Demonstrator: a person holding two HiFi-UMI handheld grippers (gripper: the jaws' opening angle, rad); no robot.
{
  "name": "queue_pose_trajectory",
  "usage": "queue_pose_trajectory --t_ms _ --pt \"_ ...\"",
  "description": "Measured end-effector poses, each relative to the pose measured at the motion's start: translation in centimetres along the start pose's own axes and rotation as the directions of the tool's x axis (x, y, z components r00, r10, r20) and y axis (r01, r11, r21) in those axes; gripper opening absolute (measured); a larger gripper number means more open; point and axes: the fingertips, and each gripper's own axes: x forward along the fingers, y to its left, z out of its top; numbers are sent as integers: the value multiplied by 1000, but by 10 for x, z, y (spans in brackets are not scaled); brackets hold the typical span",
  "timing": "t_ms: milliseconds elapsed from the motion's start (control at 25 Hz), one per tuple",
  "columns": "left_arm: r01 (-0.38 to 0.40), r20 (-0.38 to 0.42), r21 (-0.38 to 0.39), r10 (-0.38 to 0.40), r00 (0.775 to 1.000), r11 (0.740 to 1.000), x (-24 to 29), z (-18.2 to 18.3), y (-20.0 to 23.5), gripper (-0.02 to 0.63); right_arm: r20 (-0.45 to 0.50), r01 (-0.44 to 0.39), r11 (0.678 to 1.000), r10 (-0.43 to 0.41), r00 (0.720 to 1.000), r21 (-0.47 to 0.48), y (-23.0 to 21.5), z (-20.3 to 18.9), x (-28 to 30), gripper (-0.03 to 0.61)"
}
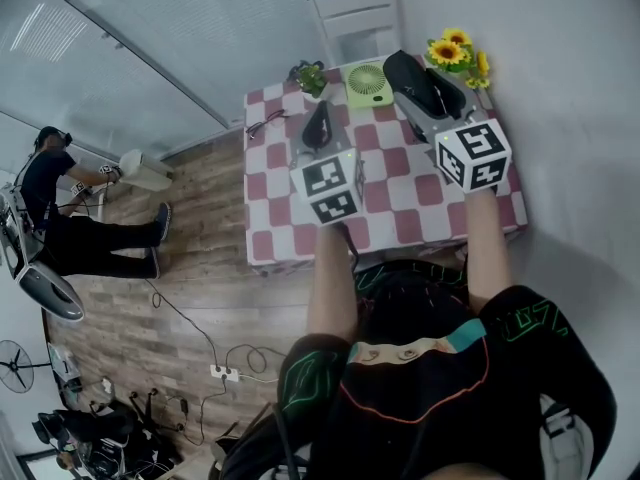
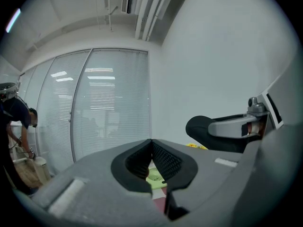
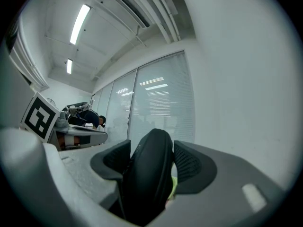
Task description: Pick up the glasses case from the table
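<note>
The glasses case [image 1: 412,74] is black and long, and it is lifted clear of the checked table [image 1: 400,213]. My right gripper [image 1: 428,96] is shut on it: in the right gripper view the case [image 3: 149,174] stands on edge, with both pads of the right gripper [image 3: 152,161] pressing on its sides. My left gripper [image 1: 318,120] hovers to the left at about the same height. Its jaws meet at the tips in the left gripper view [image 2: 151,142] and hold nothing. From there the case [image 2: 204,129] shows at the right.
On the far part of the red and white cloth stand a green fan [image 1: 368,83], sunflowers [image 1: 458,54] and a small plant [image 1: 310,76]. A white chair [image 1: 356,20] is behind the table. A cable [image 1: 266,122] lies at the left edge. A person [image 1: 60,218] bends over at far left.
</note>
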Motion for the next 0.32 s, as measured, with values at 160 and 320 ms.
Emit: queue_pose_trajectory --t_ms 160,320 --pt "-3 -1 5 3 1000 1000 2 -5 4 9 2 0 1000 0 1000 0 1 -5 3 290" --pt "-4 0 6 4 1000 1000 8 -6 4 9 5 -1 1000 1 1000 0 -3 -6 8 289"
